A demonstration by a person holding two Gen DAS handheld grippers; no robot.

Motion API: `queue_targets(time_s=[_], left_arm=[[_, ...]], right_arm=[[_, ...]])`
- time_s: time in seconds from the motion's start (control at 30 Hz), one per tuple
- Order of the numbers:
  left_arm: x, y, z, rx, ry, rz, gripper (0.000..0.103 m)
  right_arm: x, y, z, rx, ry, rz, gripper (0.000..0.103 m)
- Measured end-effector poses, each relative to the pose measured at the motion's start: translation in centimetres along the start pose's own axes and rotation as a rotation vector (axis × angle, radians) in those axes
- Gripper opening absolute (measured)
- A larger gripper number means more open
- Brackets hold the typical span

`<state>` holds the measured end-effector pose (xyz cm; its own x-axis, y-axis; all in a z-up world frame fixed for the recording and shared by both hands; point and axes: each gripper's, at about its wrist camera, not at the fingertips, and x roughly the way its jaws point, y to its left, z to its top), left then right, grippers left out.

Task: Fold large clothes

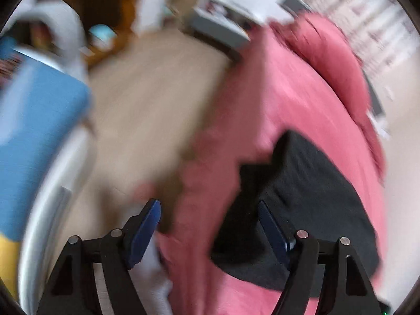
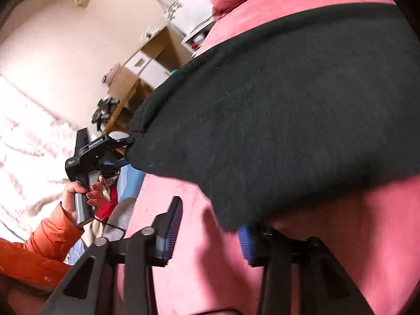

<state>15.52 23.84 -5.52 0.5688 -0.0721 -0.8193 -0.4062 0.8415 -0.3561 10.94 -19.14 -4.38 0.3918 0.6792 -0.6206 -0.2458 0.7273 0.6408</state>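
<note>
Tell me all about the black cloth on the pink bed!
The black cloth is a dark, soft, slightly fuzzy garment with a stitched hem along one edge. It lies spread on the pink blanket. In the right wrist view, the left gripper meets one corner of it, and the near edge drapes over one finger of the right gripper. Its full shape is out of frame.

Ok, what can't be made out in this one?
- Left wrist view: motion blur smears everything; furniture behind the pink bedding is unreadable.
- Right wrist view: the black garment runs off the lens edge, so its type is unclear.
- Same view: its hem covers one fingertip of the right gripper.
- Same view: whether the left gripper touches the garment is too small to tell.
</note>
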Motion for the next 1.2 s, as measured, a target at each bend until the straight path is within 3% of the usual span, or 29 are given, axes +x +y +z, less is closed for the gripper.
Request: queue_targets(time_s=[0.1, 0.2, 0.27, 0.37, 0.47, 0.5, 0.53, 0.57, 0.63, 0.77, 0.83, 0.87, 0.97, 1.07, 1.2], left_arm=[[-3.2, -2.8, -0.4, 0.048, -0.147, -0.002, 0.075], [-4.0, -8.8, -2.0, 0.223, -0.183, -0.074, 0.078], [-3.0, -13.2, -3.0, 0.347, -0.154, -0.112, 0.078], [-0.2, -20.2, -5.7, 0.541, -0.074, -0.182, 0.078], [3.3, -25.2, -7.9, 0.714, -0.008, -0.201, 0.078], [4.5, -26.5, -8.0, 0.746, 0.010, -0.192, 0.078], [5.6, -27.6, -8.0, 0.770, 0.025, -0.181, 0.078], [7.0, -28.4, -7.7, 0.781, 0.045, -0.172, 0.078], [9.7, -29.3, -6.3, 0.751, 0.075, -0.145, 0.075], [12.9, -28.5, -3.3, 0.730, 0.000, -0.083, 0.073], [13.8, -27.0, -1.9, 0.739, -0.097, 0.030, 0.103], [13.7, -26.0, -1.6, 0.717, -0.120, 0.053, 0.103], [13.6, -23.1, -0.1, 0.570, -0.049, -0.046, 0.102], [10.8, -23.1, -1.2, 0.603, -0.123, 0.025, 0.093], [5.9, -22.5, -2.9, 0.588, -0.218, -0.080, 0.093]], right_arm=[[-1.3, -0.9, -1.7, 0.075, -0.026, -0.045, 0.042], [-4.0, -2.6, -2.4, 0.208, -0.156, -0.066, 0.042], [-6.7, -3.3, -2.1, 0.242, -0.259, -0.104, 0.042], [-9.3, -2.6, -1.4, 0.192, -0.354, -0.206, 0.042], [-9.5, -1.0, 1.5, 0.013, -0.343, -0.386, 0.042], [-8.5, -0.3, 2.9, -0.067, -0.322, -0.491, 0.042], [-7.2, 0.6, 3.6, -0.103, -0.309, -0.541, 0.042], [-5.9, 0.7, 5.0, -0.149, -0.281, -0.619, 0.042], [-8.2, -3.0, 6.8, -0.185, -0.243, -0.659, 0.042], [-4.8, -7.5, 9.5, -0.166, -0.107, -0.731, 0.042], [-4.7, -8.3, 9.2, -0.153, -0.180, -0.718, 0.045], [-4.7, -8.5, 8.8, -0.147, -0.205, -0.709, 0.045], [-5.2, -8.5, 7.6, -0.165, -0.263, -0.710, 0.046], [-6.8, -8.4, 6.3, -0.148, -0.273, -0.686, 0.045], [-13.0, -8.5, 2.9, 0.028, -0.425, -0.653, 0.046]])
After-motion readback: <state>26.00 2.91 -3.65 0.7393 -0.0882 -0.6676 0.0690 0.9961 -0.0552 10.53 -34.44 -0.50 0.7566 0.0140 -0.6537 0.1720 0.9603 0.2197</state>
